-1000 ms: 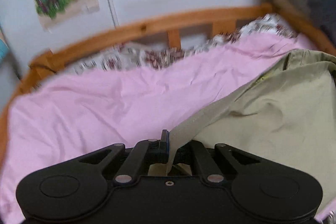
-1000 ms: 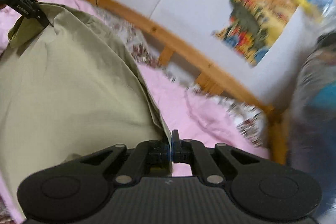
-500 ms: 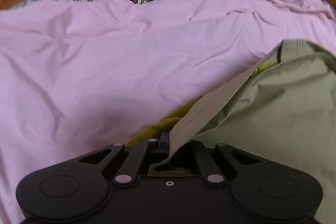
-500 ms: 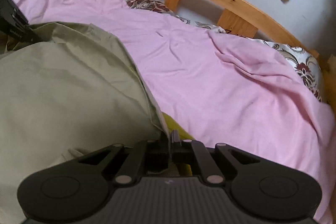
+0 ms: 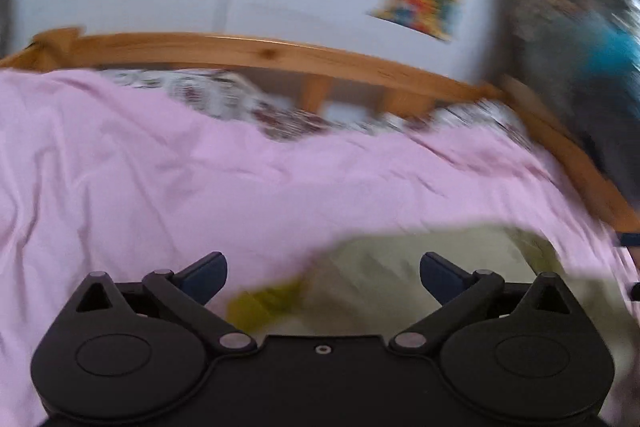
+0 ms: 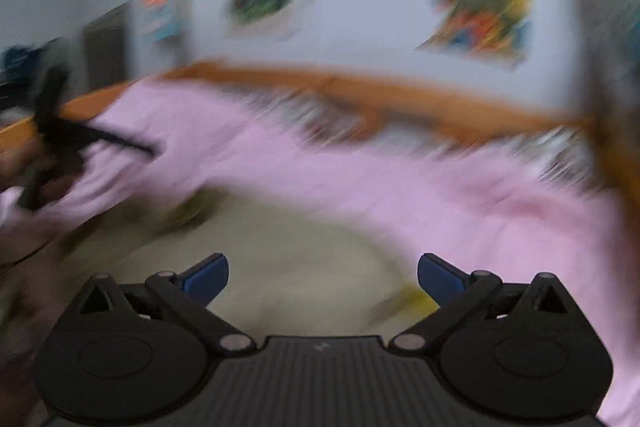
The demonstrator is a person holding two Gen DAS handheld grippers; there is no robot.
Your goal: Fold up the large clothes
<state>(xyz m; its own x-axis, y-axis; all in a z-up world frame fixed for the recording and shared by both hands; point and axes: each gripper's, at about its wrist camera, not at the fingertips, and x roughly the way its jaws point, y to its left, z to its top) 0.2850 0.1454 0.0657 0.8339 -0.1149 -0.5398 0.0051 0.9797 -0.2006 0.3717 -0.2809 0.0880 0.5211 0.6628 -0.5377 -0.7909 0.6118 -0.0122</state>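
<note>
Both the left gripper (image 5: 323, 273) and the right gripper (image 6: 323, 273) have just been opening and stand spread wide, with nothing pinched between the pads. The khaki garment (image 6: 280, 267) lies flat on the pink bedsheet (image 5: 200, 187), below and just ahead of each pair of jaws (both views are blurred). Its long axis seems to run from one gripper to the other, so neither looks clearly nearer for the next fold.
</note>
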